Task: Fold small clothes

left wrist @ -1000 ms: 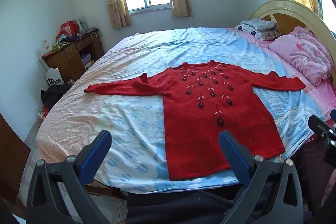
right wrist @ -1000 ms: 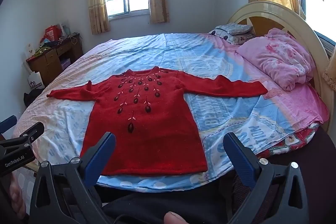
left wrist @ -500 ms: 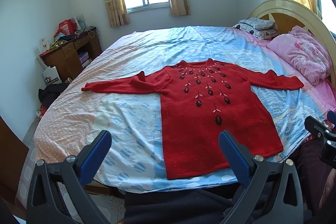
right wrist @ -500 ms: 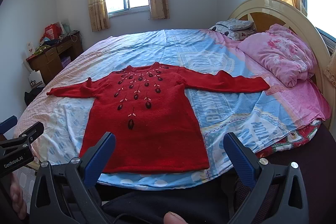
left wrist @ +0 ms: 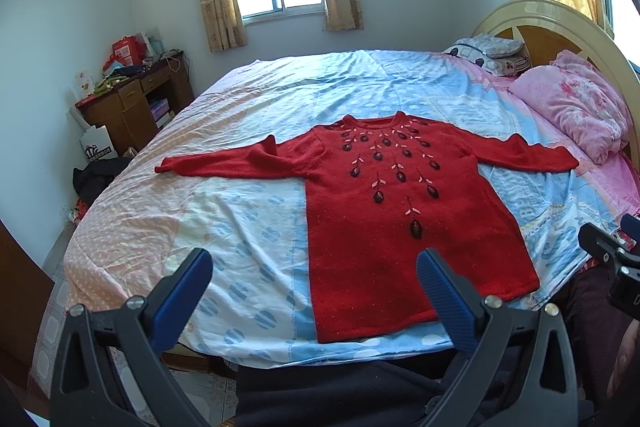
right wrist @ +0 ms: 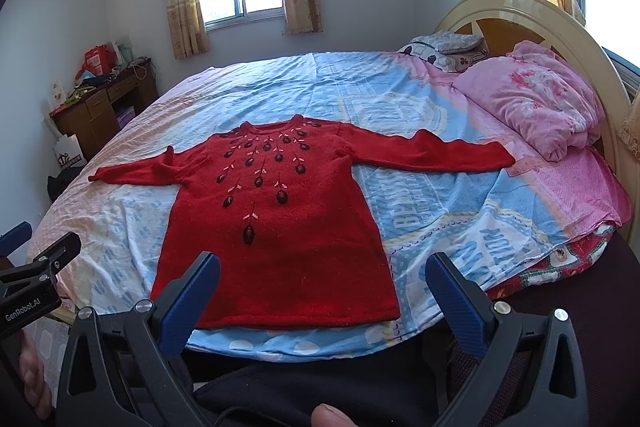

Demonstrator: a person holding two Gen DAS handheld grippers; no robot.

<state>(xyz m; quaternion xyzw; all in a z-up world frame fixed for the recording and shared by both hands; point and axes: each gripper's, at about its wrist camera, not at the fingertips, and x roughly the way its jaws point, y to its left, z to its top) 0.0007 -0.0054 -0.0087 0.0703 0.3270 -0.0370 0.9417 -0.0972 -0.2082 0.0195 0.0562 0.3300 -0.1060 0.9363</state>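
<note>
Red sweater flat on the bed, both grippers released

Red sweater [left wrist: 392, 211] lies front-up, sleeves spread, hem at the bed's [left wrist: 248, 227] near edge. Left gripper [left wrist: 314, 291] and right gripper [right wrist: 322, 291] hover before that edge, jaws spread wide, holding nothing.

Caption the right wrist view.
Open right gripper faces a red embroidered sweater spread flat on the bed.

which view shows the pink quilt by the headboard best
The right wrist view: the pink quilt sits whole and large, folds clear, beside the headboard. In the left wrist view the quilt is smaller and squeezed toward the fisheye edge.
</note>
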